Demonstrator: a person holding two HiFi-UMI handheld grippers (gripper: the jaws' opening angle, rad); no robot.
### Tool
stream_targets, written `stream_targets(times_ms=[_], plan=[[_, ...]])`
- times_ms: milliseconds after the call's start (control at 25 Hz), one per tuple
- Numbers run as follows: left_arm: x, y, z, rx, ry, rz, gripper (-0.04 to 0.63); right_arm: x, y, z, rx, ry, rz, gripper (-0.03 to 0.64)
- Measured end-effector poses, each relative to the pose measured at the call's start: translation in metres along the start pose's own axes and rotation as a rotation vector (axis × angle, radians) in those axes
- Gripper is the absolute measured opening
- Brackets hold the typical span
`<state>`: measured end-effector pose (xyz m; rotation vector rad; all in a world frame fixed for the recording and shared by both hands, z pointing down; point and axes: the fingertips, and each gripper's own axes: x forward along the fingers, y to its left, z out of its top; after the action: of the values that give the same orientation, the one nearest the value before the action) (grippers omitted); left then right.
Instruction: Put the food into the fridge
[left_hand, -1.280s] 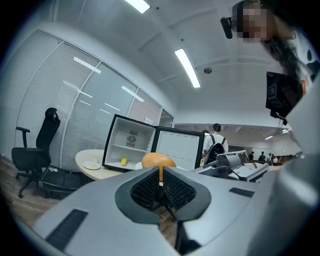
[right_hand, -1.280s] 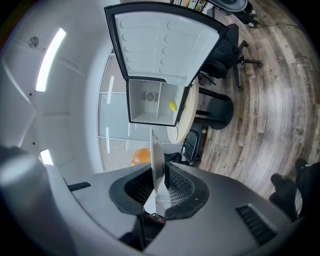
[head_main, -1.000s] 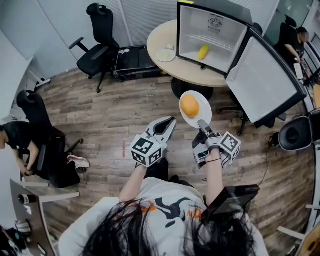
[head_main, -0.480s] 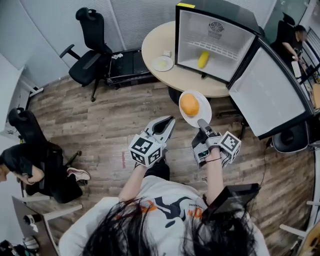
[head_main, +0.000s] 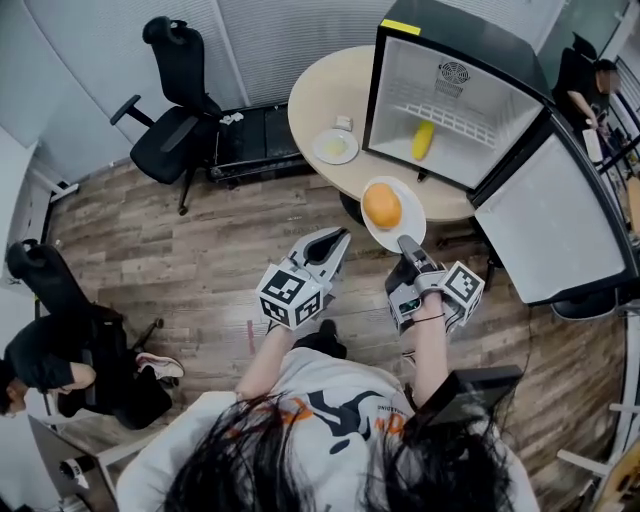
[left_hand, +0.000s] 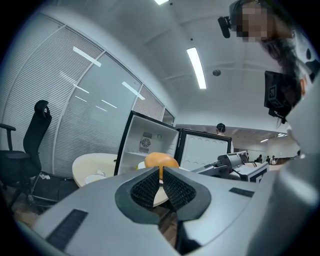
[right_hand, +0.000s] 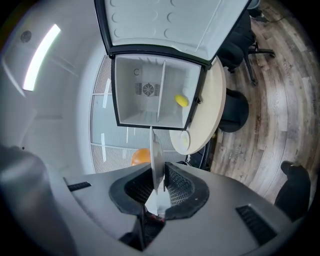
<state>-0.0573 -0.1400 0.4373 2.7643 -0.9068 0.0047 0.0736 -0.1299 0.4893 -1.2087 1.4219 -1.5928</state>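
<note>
Right gripper (head_main: 408, 247) grips the plate (head_main: 412, 222) bearing the orange (head_main: 381, 206), just short of the open fridge (head_main: 410, 85); left gripper (head_main: 332, 243), clenched and empty, sits farther from it.

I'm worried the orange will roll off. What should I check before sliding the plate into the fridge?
1. Grip: right gripper shut on the plate rim: ok.
2. Load: orange sits on the plate, clear of its edge: ok.
3. Access: fridge door swung open: ok.
4. Room: shelf looks bare left of the yellow food: ok.
5. Tilt: plate held level: cannot tell.
6. Spare hand: left gripper shut, empty: ok.
</note>
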Motion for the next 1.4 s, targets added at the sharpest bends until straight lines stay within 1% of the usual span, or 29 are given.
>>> stream_targets(times_ms=[160, 280, 520, 760, 1200, 1400], plan=[[0.005, 0.025, 0.002, -0.014, 0.008, -0.018, 0.014, 0.023, 0.003, -0.003, 0.000, -0.012, -0.012, 0.052], [0.009, 0.035, 0.000, -0.024, 0.015, -0.034, 0.014, 0.032, 0.002, -0.006, 0.005, -0.020, -0.023, 0.053], [0.021, 0.042, -0.008, -0.054, 0.036, -0.062, 0.014, 0.035, -0.005, -0.002, 0.008, -0.037, -0.053, 0.054], [0.045, 0.043, -0.014, -0.068, 0.047, -0.094, 0.014, 0.040, -0.011, 0.016, 0.006, -0.057, -0.071, 0.054], [0.112, 0.055, -0.001, -0.049, 0.051, -0.104, 0.014, 0.073, 0.005, 0.084, 0.006, -0.084, -0.054, 0.053], [0.146, 0.067, 0.005, -0.042, 0.051, -0.094, 0.014, 0.099, 0.012, 0.118, 0.004, -0.079, -0.046, 0.052]])
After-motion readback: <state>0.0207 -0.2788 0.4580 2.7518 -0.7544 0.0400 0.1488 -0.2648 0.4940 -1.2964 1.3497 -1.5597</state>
